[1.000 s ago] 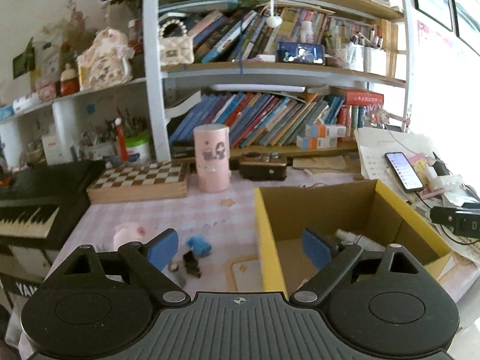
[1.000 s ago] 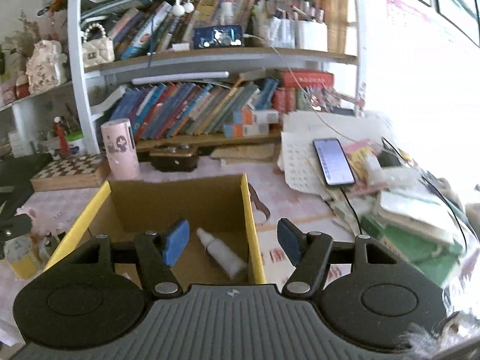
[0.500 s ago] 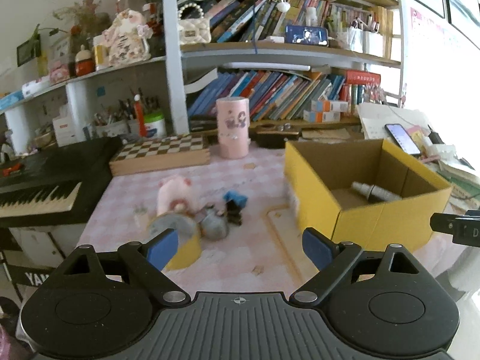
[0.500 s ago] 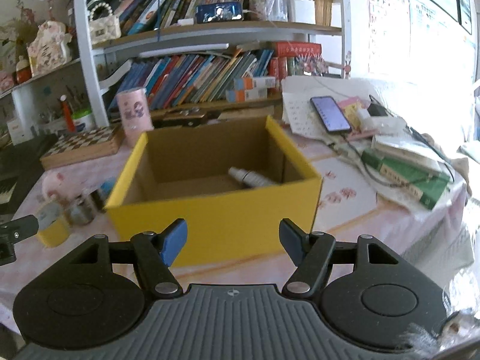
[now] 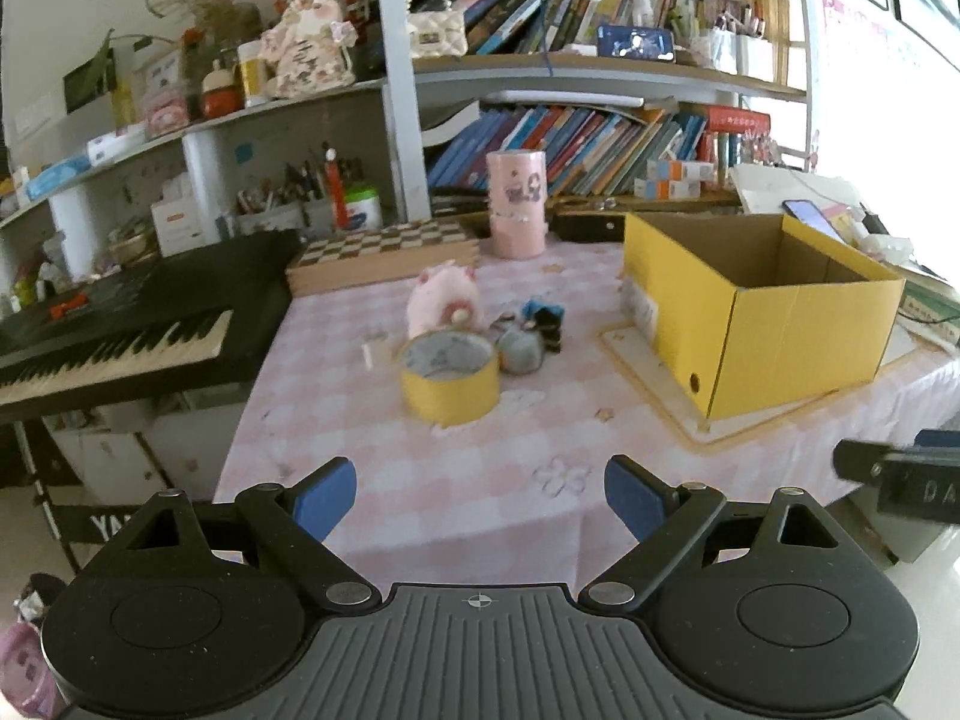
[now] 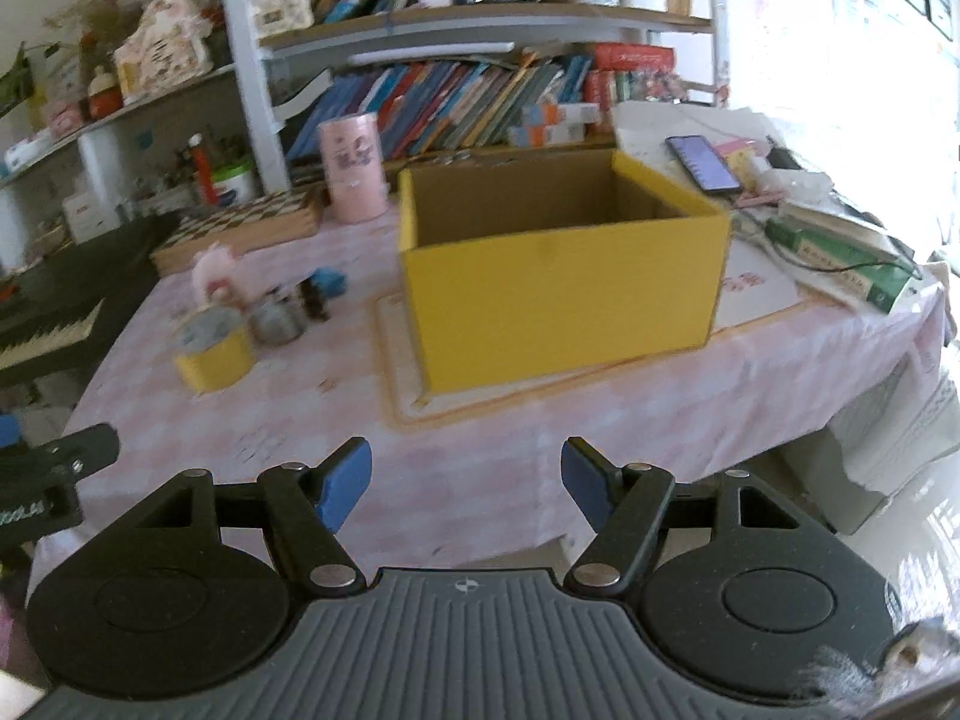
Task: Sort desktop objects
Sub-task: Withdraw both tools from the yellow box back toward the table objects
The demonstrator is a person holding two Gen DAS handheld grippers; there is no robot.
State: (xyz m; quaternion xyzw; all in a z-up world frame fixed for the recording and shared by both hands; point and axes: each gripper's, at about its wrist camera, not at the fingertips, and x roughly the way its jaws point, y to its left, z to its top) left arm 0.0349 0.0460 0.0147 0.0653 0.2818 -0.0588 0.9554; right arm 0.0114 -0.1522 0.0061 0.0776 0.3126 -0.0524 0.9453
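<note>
A yellow cardboard box [image 5: 780, 336] [image 6: 564, 294] stands open on the pink checked tablecloth [image 5: 480, 456]; its inside is hidden from here. Left of it lie a yellow tape roll [image 5: 450, 381] [image 6: 213, 351], a pink plush toy [image 5: 443, 300] [image 6: 217, 267], a grey round object [image 5: 521, 349] [image 6: 276, 321], and a small blue and black item [image 5: 543, 318] [image 6: 321, 291]. My left gripper [image 5: 480, 495] is open and empty, held off the table's front edge. My right gripper [image 6: 467, 480] is open and empty, also in front of the table.
A pink cylinder [image 5: 516, 204] and a chessboard box [image 5: 384, 252] stand at the back. A keyboard [image 5: 120, 336] is at the left. A phone [image 6: 702, 163], books and papers [image 6: 840, 252] lie right of the box. Bookshelves [image 5: 570, 120] rise behind.
Both grippers have pulled back and away from the box to the table's front edge. The tube inside the box has dropped out of sight. Both stay open.
</note>
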